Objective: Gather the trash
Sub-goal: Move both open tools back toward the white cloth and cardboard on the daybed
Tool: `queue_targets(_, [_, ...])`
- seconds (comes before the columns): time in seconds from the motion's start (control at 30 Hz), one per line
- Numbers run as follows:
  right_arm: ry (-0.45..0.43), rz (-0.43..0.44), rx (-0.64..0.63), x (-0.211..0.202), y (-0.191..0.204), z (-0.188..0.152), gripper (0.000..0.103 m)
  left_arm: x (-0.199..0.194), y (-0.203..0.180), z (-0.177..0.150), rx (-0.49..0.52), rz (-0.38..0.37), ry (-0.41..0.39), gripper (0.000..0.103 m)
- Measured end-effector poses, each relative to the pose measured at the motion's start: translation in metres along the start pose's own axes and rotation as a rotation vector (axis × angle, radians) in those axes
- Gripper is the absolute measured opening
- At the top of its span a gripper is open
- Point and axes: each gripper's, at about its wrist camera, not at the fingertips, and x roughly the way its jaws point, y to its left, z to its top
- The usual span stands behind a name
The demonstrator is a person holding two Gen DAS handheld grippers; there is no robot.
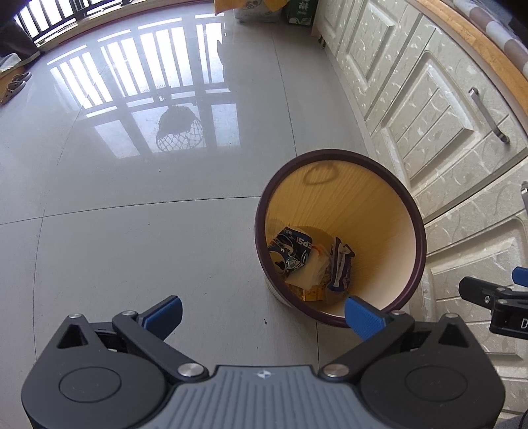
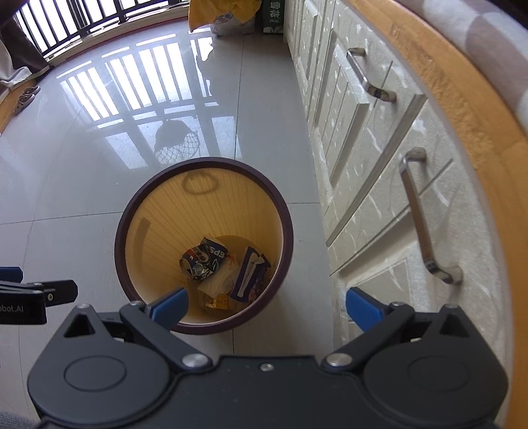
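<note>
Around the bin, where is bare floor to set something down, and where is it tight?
Bare floor tiles stretch from the waste bin to the window railing. Tight: the strip between bin and cabinet doors. Crowded inside: crushed can, wrappers. Far end holds bags.

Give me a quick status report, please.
Both tongs, left and right, open, empty. Trash in bin. Nothing blocking.

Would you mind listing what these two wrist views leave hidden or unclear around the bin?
- Left wrist view: the waste bin's near rim is hidden behind the left gripper's finger.
- Both views: trash under the crushed can and purple wrapper is buried.
- Left wrist view: the right gripper is cut off by the edge.
- Right wrist view: floor nearest the person is blocked by the right gripper's body.
</note>
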Motion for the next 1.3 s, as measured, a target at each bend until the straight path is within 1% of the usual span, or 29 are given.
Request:
queue_targets(0.33, [-0.066, -0.002, -0.028, -0.051, 0.003, -0.007, 0.103, -0.045, -0.003, -0.017, 0.001, -0.001, -0.058, 0.103])
queue_targets(0.6, [-0.138, -0.012, -0.043, -0.096, 0.003, -0.018, 0.103, -0.088, -0.002, -0.033, -0.007, -0.003, -0.13, 0.103])
queue_targets(0.77, [-0.201, -0.031, -0.051, -0.129, 0.0, -0.025, 0.103, -0.116, -0.003, -0.04, -0.004, -0.01, -0.18, 0.103])
queue_targets(1.07, [-0.315, -0.052, -0.033, -0.181, -0.02, -0.04, 0.103, -0.162, -0.013, -0.051, 0.0, -0.026, -0.296, 0.103])
queue_targets(1.3, [-0.414, -0.073, 0.007, -0.219, -0.047, -0.053, 0.103, -0.191, -0.036, -0.055, 0.016, -0.048, -0.383, 0.103])
